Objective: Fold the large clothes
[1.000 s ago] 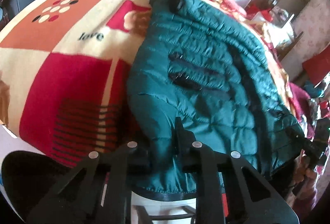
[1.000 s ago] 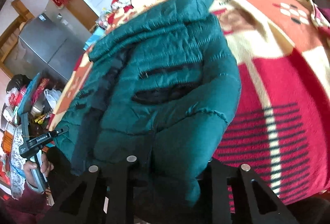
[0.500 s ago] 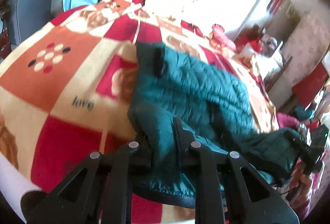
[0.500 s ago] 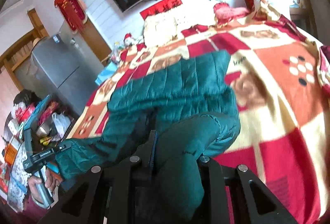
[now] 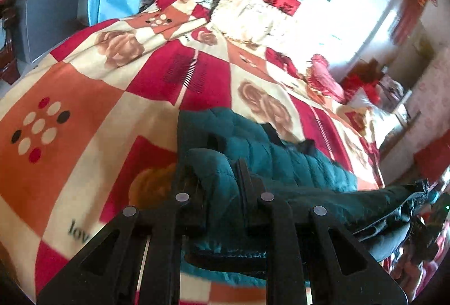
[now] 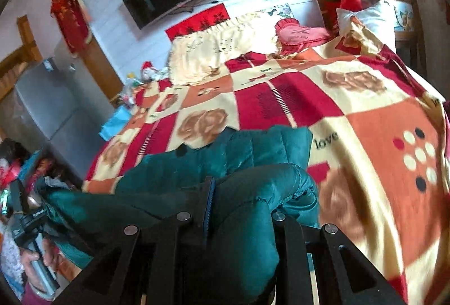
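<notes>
Gripping the teal puffer jacket (image 5: 281, 161), my left hand-held gripper (image 5: 216, 178) clamps one edge. My right hand-held gripper (image 6: 242, 198) pinches another fold above the patchwork blanket (image 6: 379, 136).

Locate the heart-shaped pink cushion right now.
In the right wrist view, the heart-shaped pink cushion sits at the head of the bed, upper right of centre, just right of the cream frilled pillow and left of the white pillow.

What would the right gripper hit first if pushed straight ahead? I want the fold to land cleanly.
Probably the green jacket itself: the right gripper is clamped on it, more jacket lies ahead, then blanket.
</notes>
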### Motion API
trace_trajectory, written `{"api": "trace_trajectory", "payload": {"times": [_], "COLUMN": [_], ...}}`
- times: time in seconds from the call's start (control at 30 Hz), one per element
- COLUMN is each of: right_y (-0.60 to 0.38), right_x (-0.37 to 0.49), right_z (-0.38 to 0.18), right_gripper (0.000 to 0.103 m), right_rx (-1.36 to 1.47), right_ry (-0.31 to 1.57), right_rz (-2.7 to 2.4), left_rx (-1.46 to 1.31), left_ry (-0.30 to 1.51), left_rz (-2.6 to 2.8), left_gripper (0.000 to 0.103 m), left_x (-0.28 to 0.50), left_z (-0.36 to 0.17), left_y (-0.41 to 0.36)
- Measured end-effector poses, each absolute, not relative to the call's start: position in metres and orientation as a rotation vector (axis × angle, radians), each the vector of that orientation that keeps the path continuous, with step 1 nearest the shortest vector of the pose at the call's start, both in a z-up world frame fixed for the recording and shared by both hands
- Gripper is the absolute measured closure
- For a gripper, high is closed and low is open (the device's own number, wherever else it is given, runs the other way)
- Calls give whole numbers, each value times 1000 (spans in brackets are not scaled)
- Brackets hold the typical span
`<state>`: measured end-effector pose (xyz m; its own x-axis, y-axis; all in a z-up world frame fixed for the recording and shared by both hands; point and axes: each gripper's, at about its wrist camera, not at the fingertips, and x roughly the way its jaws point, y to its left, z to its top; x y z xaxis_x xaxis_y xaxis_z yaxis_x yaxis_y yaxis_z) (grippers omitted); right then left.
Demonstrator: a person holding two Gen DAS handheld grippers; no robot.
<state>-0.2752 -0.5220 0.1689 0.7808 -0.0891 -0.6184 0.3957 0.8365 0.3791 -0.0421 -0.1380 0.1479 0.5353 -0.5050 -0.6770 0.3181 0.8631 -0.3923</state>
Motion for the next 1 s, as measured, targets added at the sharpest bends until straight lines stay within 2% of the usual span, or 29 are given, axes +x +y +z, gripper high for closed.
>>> {"api": "trace_trajectory", "payload": {"times": [0.23,0.4,0.47,0.53,0.73,0.9,1.0], "right_y": [-563,-589,-593,-596,-601,-599,-599], "right_x": [-200,-161,-156,-158,-163,-167,-173], "right_z": [143,92,78,74,91,99,106], "right_gripper": [83,83,80,72,59,56,43], "right_rx": [489,546,577,604,637,658,678], "right_ry": [702,781,787,759,736,726,680], "right_rz": [-359,-398,-394,-383,-327,-318,-299], "left_rx": [-186,-206,-251,-264,-265,-216,-222], "left_ry": [929,980,997,1017,1025,995,1004], "left_rz": [-435,-431,-443,-462,-523,-527,-536], "left_gripper": [87,85,82,81,77,77,77], "left_x": [19,45,52,56,56,47,48], "left_z": [119,92,85,83,102,115,118], "left_y": [-174,-190,-188,-187,-182,-183,-180]}}
